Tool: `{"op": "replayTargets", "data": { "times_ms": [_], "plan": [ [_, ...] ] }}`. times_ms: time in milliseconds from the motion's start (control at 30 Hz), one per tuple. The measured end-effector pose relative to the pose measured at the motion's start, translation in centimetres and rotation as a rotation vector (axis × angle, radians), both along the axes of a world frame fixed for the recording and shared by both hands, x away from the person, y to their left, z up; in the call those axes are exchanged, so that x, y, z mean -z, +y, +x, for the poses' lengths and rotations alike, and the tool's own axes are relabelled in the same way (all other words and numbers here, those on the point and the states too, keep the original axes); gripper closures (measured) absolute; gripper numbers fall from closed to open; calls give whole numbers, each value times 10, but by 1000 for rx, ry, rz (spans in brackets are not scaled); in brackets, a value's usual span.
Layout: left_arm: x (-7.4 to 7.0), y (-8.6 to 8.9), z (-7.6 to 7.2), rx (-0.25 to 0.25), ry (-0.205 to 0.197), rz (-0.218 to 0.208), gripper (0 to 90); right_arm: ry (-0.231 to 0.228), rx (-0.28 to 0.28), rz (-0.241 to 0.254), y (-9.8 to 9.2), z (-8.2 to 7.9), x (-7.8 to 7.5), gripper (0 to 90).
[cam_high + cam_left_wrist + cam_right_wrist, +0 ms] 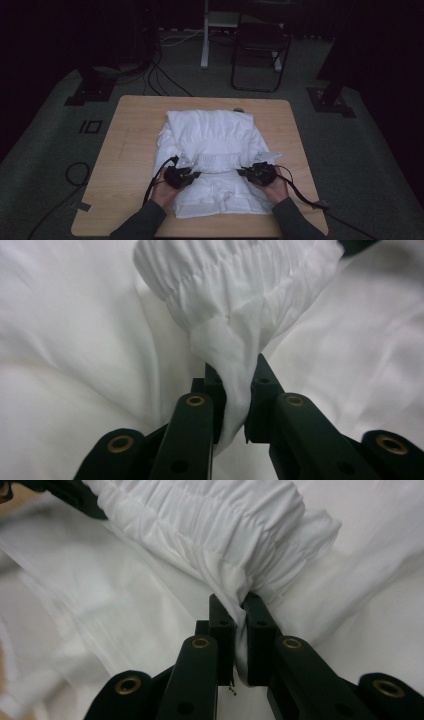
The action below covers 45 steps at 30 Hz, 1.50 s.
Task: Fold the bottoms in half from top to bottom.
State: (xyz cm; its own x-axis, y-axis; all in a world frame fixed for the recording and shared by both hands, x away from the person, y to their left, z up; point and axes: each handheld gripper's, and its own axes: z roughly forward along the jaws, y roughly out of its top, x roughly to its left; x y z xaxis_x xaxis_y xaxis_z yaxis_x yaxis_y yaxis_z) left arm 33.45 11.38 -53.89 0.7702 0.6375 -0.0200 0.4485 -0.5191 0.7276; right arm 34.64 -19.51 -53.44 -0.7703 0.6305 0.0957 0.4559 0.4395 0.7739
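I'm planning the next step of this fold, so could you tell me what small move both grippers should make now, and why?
Probably carry the gathered elastic band forward over the far half of the white garment and lay it down. The left gripper and right gripper each pinch one end of that band, jaws shut on cloth, with the band lifted above the garment lying on the table.

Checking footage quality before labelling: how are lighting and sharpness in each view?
High view: dim, room nearly black, table and garment readable. Left gripper view: bright, cloth near overexposed, gathered band and jaws sharp. Right gripper view: bright, band sharp, left edge smeared.
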Motion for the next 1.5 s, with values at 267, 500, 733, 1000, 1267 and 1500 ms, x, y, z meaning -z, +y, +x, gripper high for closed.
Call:
{"op": "replayTargets", "data": {
  "times_ms": [267, 500, 733, 1000, 1267, 1500],
  "plan": [
    [-10, 14, -1, -30, 20, -45, 584, 64, -4, 22, -5, 0, 9, 568],
    [-39, 32, 14, -126, -52, -95, 864, 19, 96, 156, -31, 3, -24, 836],
    [0, -1, 50, -87, 45, 37, 856, 87, 187, -43, -6, 44, 5, 891],
    [4, -2, 42, -67, 49, 5, 821, 84, 110, -3, 0, 45, 14, 860],
    [-5, 1, 6, 70, 14, -57, 763, -17, -73, 118, -15, 6, -11, 816],
    [-5, -6, 16, 11, -1, -25, 679, -17, -87, 84, 0, 8, -7, 698]
  ]
}}
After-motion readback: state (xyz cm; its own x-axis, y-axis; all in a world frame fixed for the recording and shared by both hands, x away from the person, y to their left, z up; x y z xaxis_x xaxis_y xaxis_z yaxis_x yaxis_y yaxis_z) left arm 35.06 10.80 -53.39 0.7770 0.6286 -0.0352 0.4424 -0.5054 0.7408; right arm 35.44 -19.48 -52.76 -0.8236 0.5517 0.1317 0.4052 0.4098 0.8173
